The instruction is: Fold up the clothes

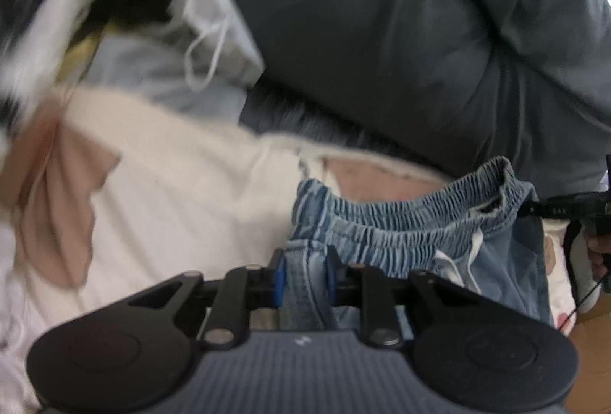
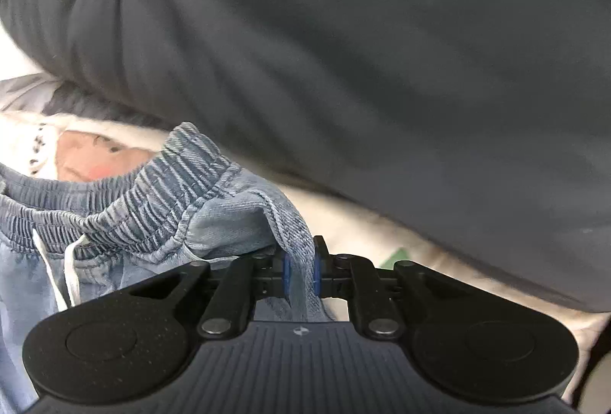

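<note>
Left view alone: right tool point(image 1: 534, 209) pinching denim shorts point(image 1: 401, 227)

Left gripper point(image 1: 305, 280), lower centre of frame, is clamped on denim fabric. Right gripper point(image 2: 301, 274), lower centre, likewise pinches denim.

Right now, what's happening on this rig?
A person is holding a light blue denim garment with an elastic waistband up by its two sides. The left gripper is shut on one edge of the denim, the right gripper on the other, so the waistband hangs stretched between them. Behind it lie a dark grey quilted cover and cream bedding. No fold has been made yet.
</note>
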The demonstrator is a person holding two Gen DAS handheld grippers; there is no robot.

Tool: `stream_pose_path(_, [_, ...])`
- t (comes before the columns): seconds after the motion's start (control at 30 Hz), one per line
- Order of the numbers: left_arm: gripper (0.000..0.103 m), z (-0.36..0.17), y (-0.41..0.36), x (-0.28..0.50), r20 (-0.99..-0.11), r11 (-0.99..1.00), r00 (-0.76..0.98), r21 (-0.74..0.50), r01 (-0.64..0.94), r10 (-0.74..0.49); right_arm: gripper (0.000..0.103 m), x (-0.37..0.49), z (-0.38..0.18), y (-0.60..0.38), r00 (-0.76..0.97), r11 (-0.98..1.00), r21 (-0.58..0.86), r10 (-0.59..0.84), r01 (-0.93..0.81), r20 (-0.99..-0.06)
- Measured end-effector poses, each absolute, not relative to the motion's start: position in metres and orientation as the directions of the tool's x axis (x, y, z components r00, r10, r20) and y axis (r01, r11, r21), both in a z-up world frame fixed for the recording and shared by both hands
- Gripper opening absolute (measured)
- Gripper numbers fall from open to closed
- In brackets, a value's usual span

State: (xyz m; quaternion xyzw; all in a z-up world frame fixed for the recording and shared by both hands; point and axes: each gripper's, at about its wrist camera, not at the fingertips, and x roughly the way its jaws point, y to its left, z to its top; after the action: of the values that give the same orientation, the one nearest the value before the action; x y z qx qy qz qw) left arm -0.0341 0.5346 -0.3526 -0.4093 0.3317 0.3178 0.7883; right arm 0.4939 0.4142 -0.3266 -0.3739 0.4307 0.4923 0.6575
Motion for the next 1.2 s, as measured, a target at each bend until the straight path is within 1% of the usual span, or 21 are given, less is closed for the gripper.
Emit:
stream_pose_path(0.13, [0.024,-0.375,0.541,-0.023,-0.810,0.436,0.549,-0.427,-0.792,0.205,0.010,0.508,-0.337,0.415,0.194,0.292,-0.111,0.271,-0.950,-0.943])
stream_pose_path(0.2, [0.029,-0.373,0.538,-0.024,-0.808,0.444,0.552,-0.426,-0.788,0.206,0.012,0.516,-0.348,0.414,0.188,0.322,-0.102,0.250,-0.941,-0.950])
stream_pose_path(0.23, [0.035,-0.372,0.537,-0.026,-0.806,0.449,0.555,-0.425,-0.786,0.207,0.015,0.518,-0.349,0.412,0.185,0.329,-0.096,0.251,-0.940,-0.950])
stream_pose_path(0.3, [0.040,-0.370,0.534,-0.029,-0.802,0.456,0.561,-0.429,-0.780,0.205,0.034,0.520,-0.347,0.406,0.182,0.329,-0.088,0.268,-0.940,-0.946])
stream_pose_path(0.37, [0.042,-0.368,0.530,-0.034,-0.803,0.455,0.566,-0.440,-0.774,0.187,0.043,0.521,-0.339,0.397,0.177,0.323,-0.079,0.289,-0.943,-0.941])
stream_pose_path(0.4, [0.042,-0.367,0.528,-0.036,-0.806,0.459,0.565,-0.440,-0.772,0.177,0.044,0.520,-0.332,0.391,0.169,0.312,-0.070,0.304,-0.947,-0.937])
stream_pose_path(0.47, [0.043,-0.366,0.524,-0.039,-0.814,0.469,0.559,-0.436,-0.768,0.159,0.045,0.518,-0.319,0.378,0.153,0.291,-0.053,0.334,-0.955,-0.930])
stream_pose_path(0.53, [0.044,-0.365,0.518,-0.043,-0.819,0.467,0.557,-0.441,-0.766,0.140,0.047,0.519,-0.307,0.364,0.148,0.282,-0.043,0.364,-0.958,-0.920])
stream_pose_path(0.6, [0.047,-0.364,0.511,-0.046,-0.819,0.470,0.562,-0.453,-0.757,0.114,0.050,0.522,-0.297,0.348,0.156,0.302,-0.036,0.383,-0.953,-0.911])
stream_pose_path(0.63, [0.052,-0.364,0.506,-0.048,-0.820,0.475,0.563,-0.457,-0.752,0.103,0.051,0.525,-0.294,0.339,0.156,0.316,-0.028,0.389,-0.948,-0.908])
stream_pose_path(0.7, [0.054,-0.362,0.496,-0.052,-0.821,0.485,0.565,-0.463,-0.742,0.081,0.054,0.528,-0.293,0.326,0.151,0.336,-0.014,0.382,-0.942,-0.912])
stream_pose_path(0.97, [0.057,-0.369,0.466,-0.058,-0.819,0.497,0.572,-0.514,-0.700,-0.042,0.054,0.509,-0.337,0.271,0.148,0.331,-0.056,0.261,-0.942,-0.954])
stream_pose_path(1.2, [0.057,-0.382,0.450,-0.064,-0.817,0.476,0.562,-0.547,-0.689,-0.125,0.054,0.501,-0.354,0.242,0.151,0.319,-0.078,0.211,-0.945,-0.966])
